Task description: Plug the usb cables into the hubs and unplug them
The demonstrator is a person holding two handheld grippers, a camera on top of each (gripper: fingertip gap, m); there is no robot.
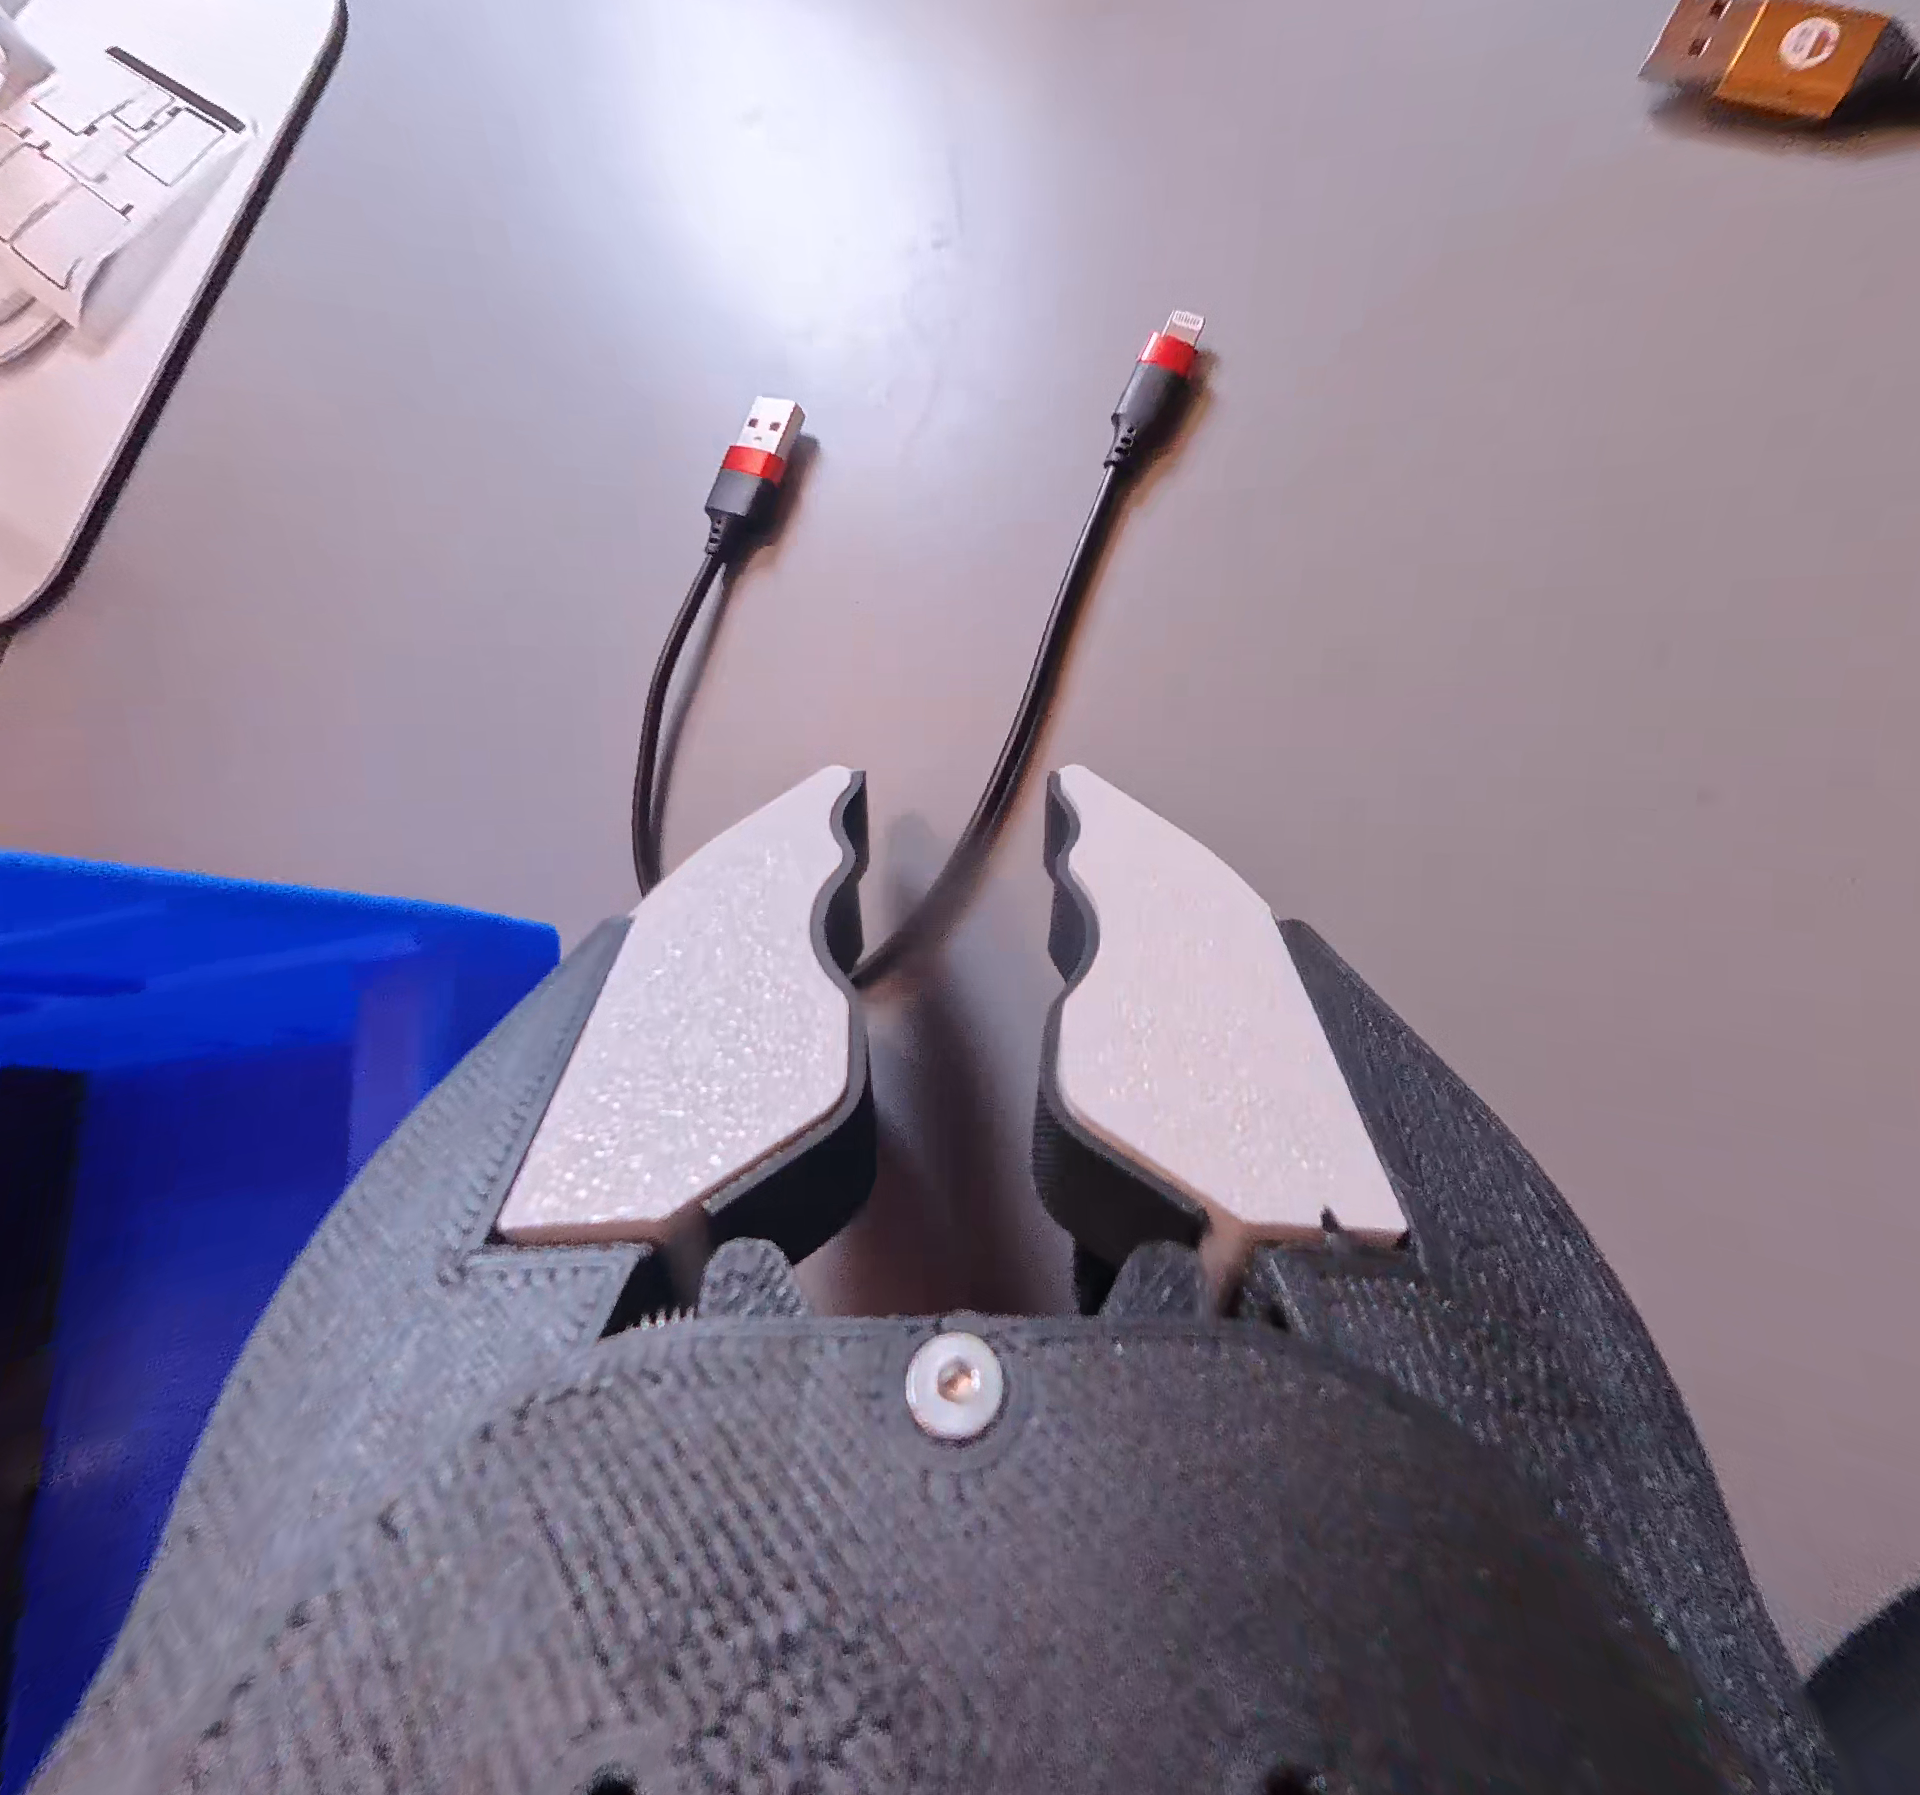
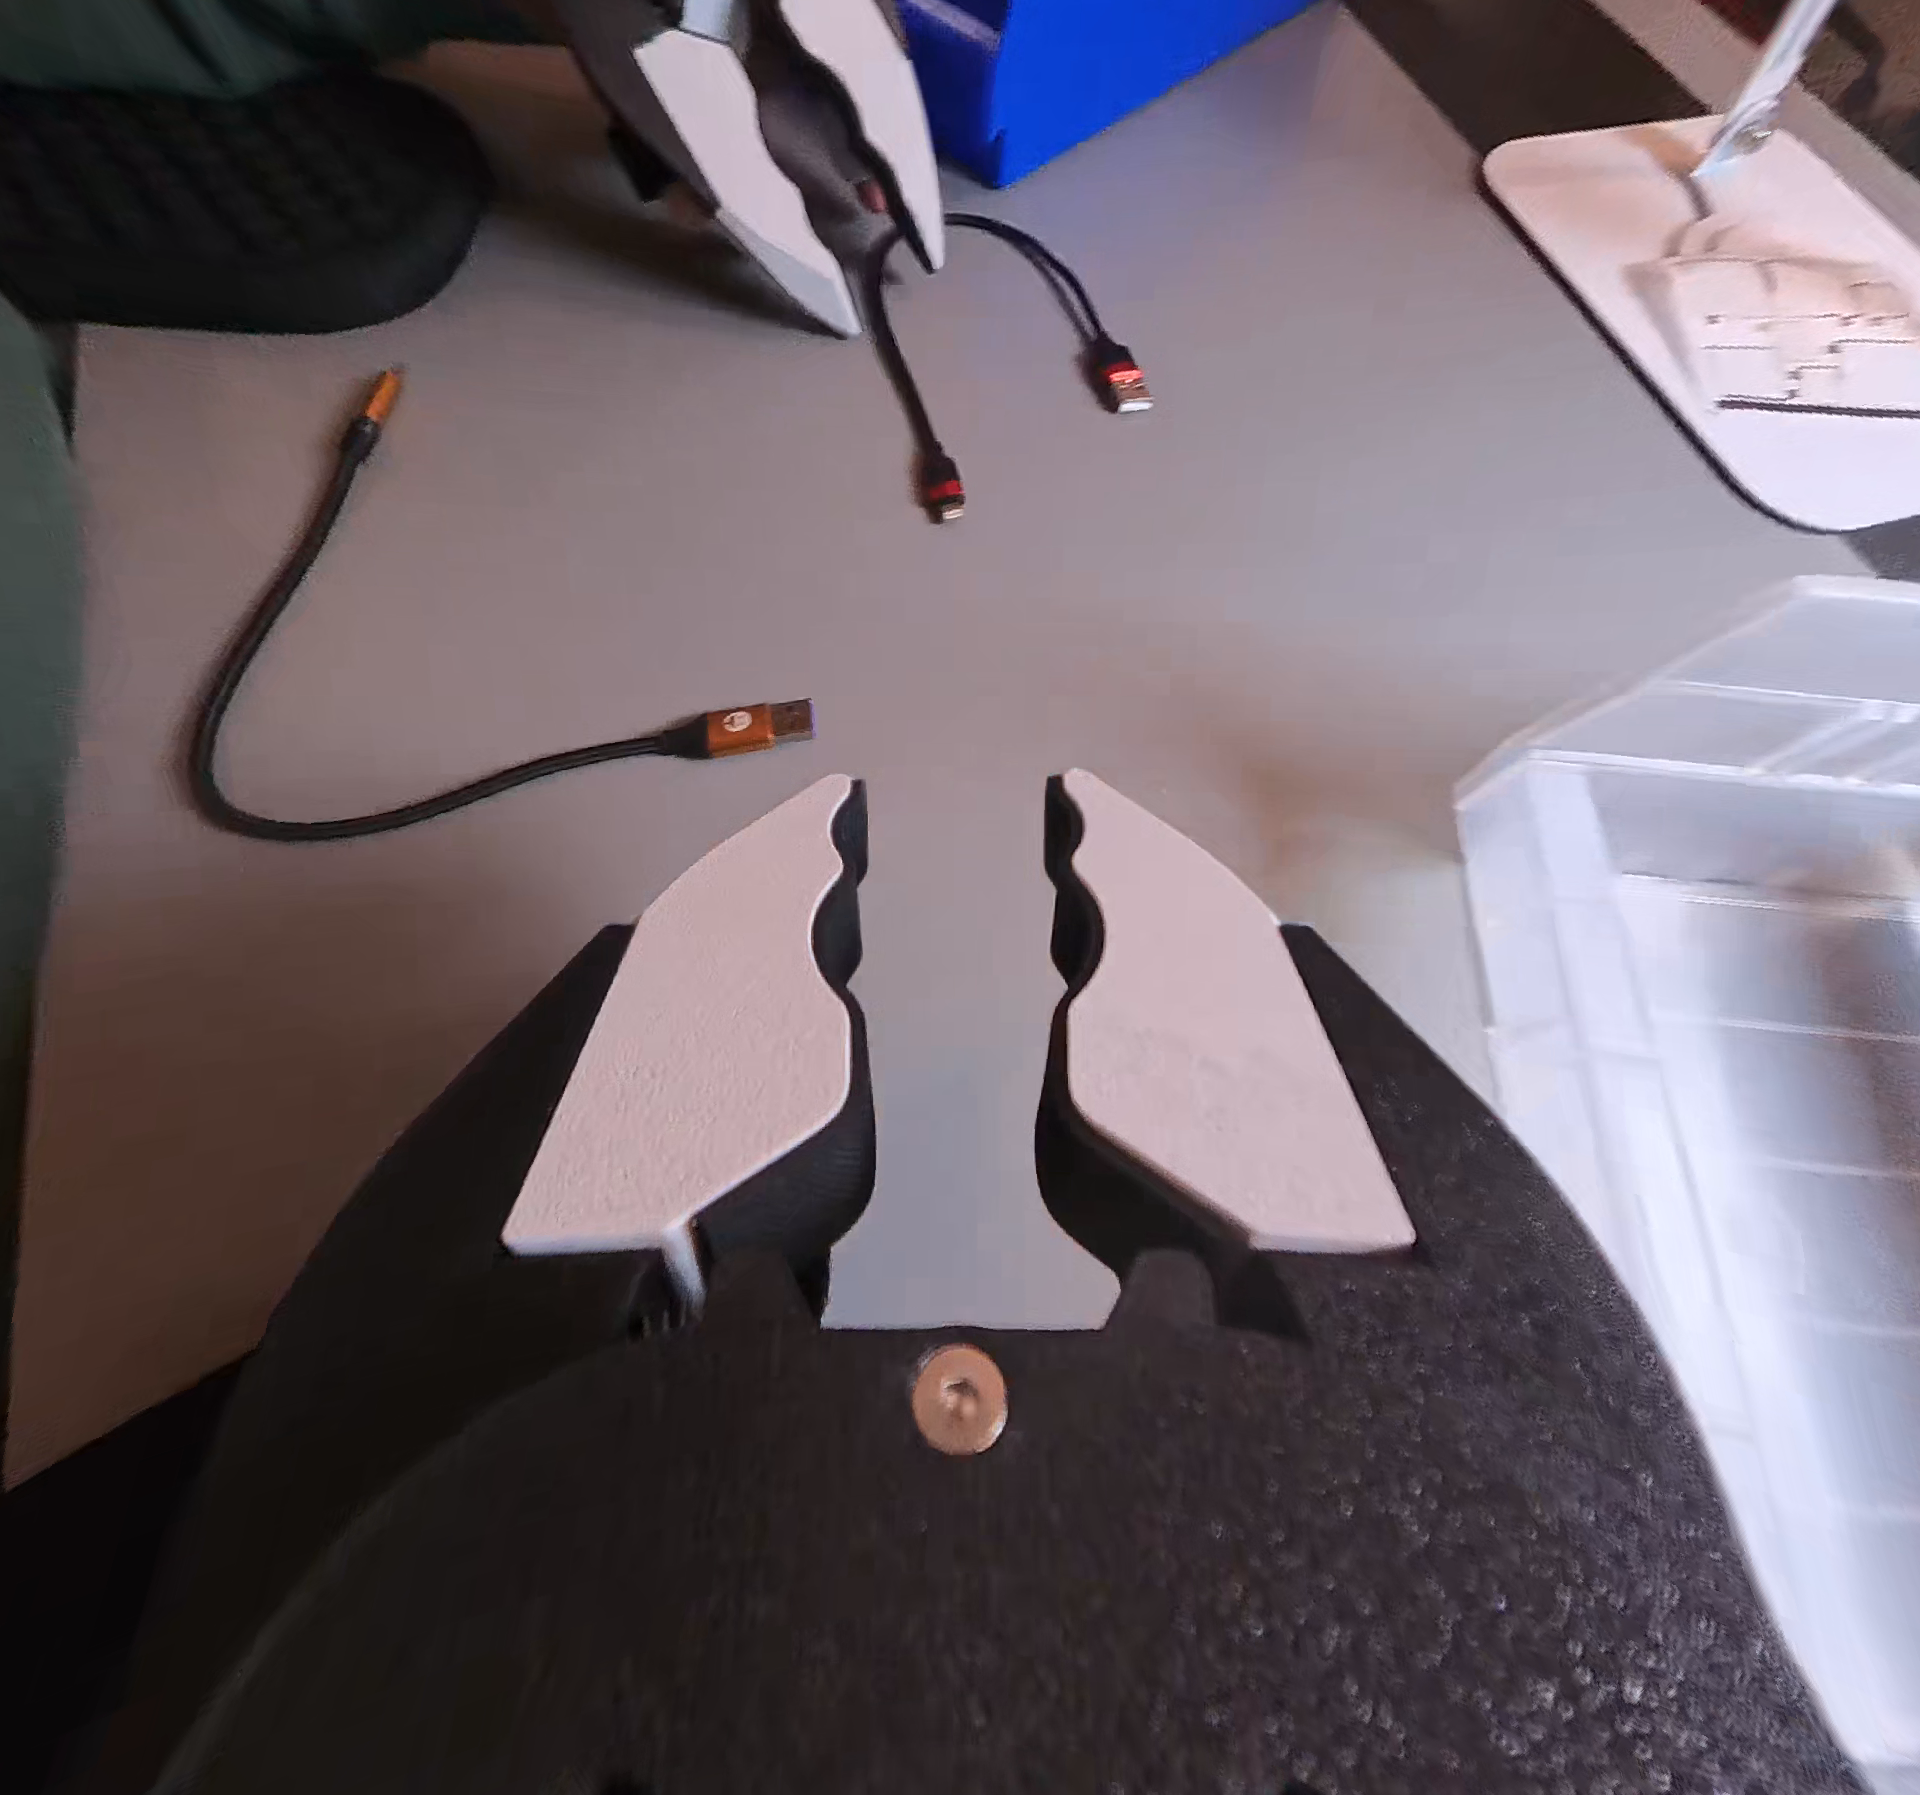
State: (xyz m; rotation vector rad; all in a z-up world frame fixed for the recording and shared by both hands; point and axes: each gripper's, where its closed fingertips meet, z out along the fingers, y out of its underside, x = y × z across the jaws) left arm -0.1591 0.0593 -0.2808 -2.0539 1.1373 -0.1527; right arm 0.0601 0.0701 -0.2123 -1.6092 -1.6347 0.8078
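Note:
A short black cable with red collars lies bent on the grey table. Its USB-A plug [image 1: 764,441] and its small flat plug [image 1: 1172,343] point away from my left gripper [image 1: 954,789]. That gripper is open, and the cable's bend runs between and under its fingers without being pinched. A black cable with orange ends lies in front of my right gripper [image 2: 956,789], which is open and empty. Its USB-A plug [image 2: 743,732] is just left of my fingertips, and its small end [image 2: 379,400] lies farther off. The orange plug [image 1: 1787,62] also shows in the left wrist view. I see no hub.
A blue bin [image 2: 1143,10] stands behind the left gripper [image 2: 891,291] and shows beside it in the left wrist view [image 1: 208,1018]. A white lamp base [image 2: 1714,291] sits at the far right. A clear plastic box [image 2: 1714,914] stands close on my right. A black mesh pad [image 2: 208,197] lies at the left. Spacing between my two grippers at the tips: around 25 cm. The orange plug [image 1: 1787,62] lies some 9 cm from my right tips, 15 cm from my left tips. It is also in sight in the right wrist view [image 2: 741,705].

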